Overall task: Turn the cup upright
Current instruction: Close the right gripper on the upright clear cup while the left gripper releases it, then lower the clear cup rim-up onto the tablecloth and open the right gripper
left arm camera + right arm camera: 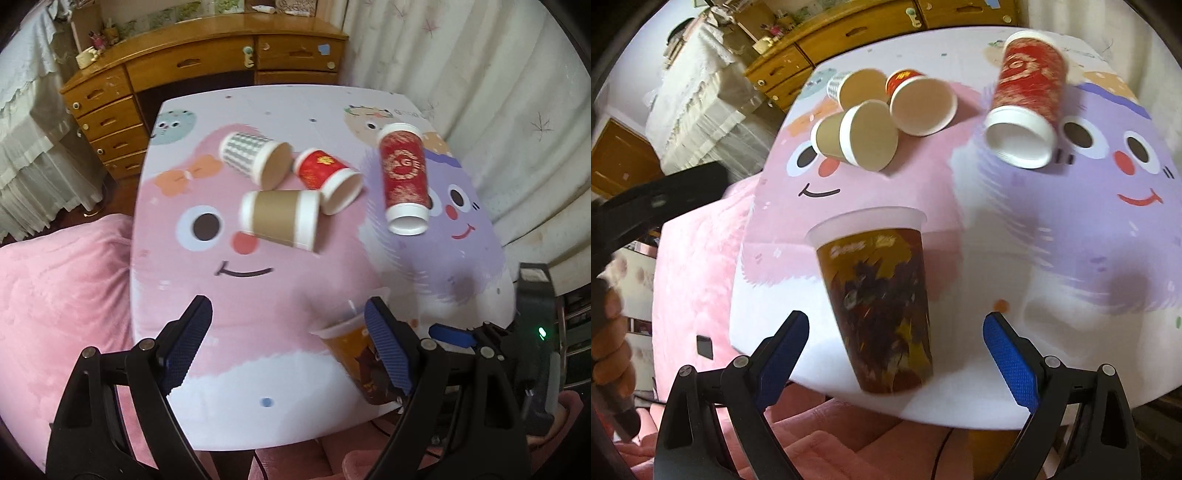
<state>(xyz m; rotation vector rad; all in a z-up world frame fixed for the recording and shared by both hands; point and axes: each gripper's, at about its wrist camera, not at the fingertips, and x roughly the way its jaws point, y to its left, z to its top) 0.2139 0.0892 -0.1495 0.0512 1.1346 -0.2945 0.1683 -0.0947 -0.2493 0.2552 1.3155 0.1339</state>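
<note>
An orange-and-dark printed plastic cup (882, 302) stands upright near the table's front edge, mouth up; it also shows in the left wrist view (351, 350), partly behind a finger. My right gripper (895, 332) is open, its blue pads either side of this cup without touching. My left gripper (288, 317) is open and empty above the front of the table. Lying on their sides: a brown cup (280, 218), a small red cup (328, 177), a grey-patterned cup (255, 155) and a tall red cup (404, 177).
The cartoon-printed table (258, 387) has a pink blanket (55, 295) at its left. A wooden desk with drawers (155, 74) stands behind it, and curtains (498, 92) hang at the right. The other gripper's body (657, 199) is at the left of the right wrist view.
</note>
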